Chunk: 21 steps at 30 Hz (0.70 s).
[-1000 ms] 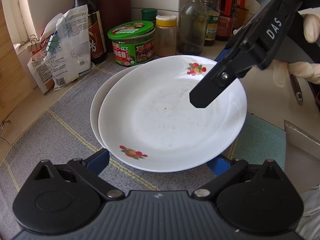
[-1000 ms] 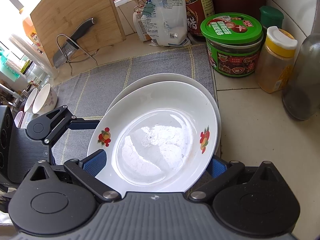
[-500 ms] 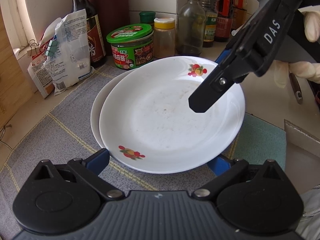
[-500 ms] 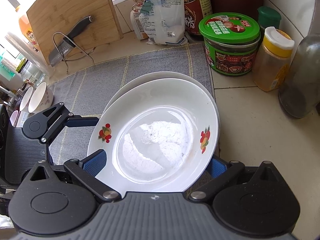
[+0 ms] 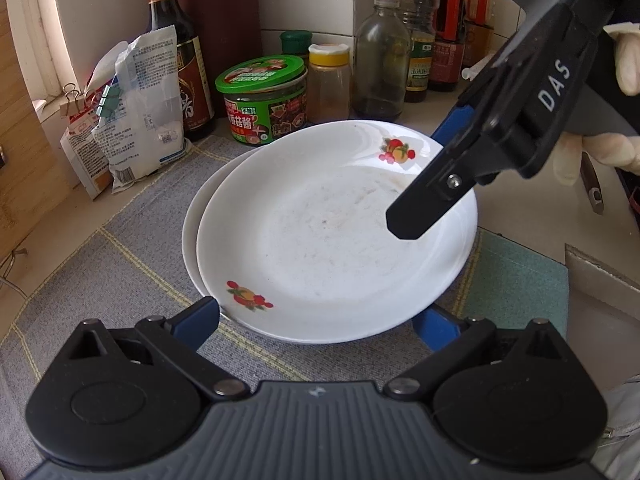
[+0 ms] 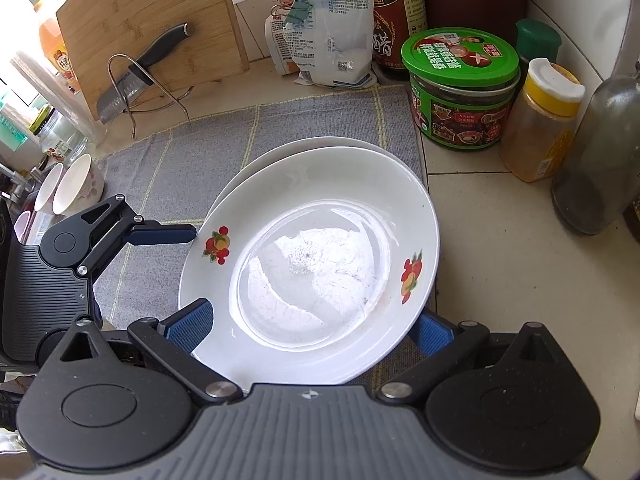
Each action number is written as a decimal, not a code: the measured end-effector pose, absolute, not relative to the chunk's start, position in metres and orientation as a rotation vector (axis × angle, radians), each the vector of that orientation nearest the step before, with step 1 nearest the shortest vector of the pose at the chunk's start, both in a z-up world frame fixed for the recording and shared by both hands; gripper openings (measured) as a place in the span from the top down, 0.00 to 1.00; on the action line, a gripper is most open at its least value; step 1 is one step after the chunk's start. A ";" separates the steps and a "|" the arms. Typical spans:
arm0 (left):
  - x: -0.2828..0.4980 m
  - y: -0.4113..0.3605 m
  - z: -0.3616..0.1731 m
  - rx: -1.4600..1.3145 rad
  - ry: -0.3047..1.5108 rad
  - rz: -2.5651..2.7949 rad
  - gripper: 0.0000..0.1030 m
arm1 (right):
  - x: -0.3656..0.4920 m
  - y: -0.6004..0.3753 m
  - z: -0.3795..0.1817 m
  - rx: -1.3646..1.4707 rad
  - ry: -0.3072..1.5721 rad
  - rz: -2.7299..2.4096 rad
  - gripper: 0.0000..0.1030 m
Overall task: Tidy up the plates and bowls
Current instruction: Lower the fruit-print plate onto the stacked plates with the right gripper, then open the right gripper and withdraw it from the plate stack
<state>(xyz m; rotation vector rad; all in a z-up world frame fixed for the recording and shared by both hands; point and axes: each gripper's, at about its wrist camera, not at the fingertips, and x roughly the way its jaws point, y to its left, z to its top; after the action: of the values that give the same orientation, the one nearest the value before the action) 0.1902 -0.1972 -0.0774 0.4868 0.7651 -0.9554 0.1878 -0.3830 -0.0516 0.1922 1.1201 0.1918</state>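
Two stacked plates (image 6: pixel 308 264), rims offset, both tongs spread wide, mat (image 6: pixel 180 152) bare beyond

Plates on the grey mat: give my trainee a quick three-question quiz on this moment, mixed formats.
1. True or false: the top plate lies on a second plate, shifted a little to one side of it.
2. In the left wrist view, which stands just beyond the plates? A) green-lidded jar B) kettle C) frying pan
3. Fill in: the left tool has its jaws ____, one finger on each side of the top plate's near rim.

Key: 1 true; 2 A; 3 open.
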 end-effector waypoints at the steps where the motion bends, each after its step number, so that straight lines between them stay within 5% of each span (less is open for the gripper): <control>1: 0.190 -0.197 -0.077 0.485 0.764 -0.951 0.01 | 0.187 -0.383 -0.052 0.191 1.121 0.194 0.00; 21: 0.179 -0.167 -0.056 0.334 0.726 -0.758 0.01 | 0.161 -0.352 -0.038 -0.098 0.890 0.179 0.00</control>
<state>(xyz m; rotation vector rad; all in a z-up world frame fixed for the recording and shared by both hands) 0.1790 -0.1668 -0.0563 0.3340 0.7257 -0.7579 0.1610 -0.3519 -0.0378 -0.0984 0.8899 0.1788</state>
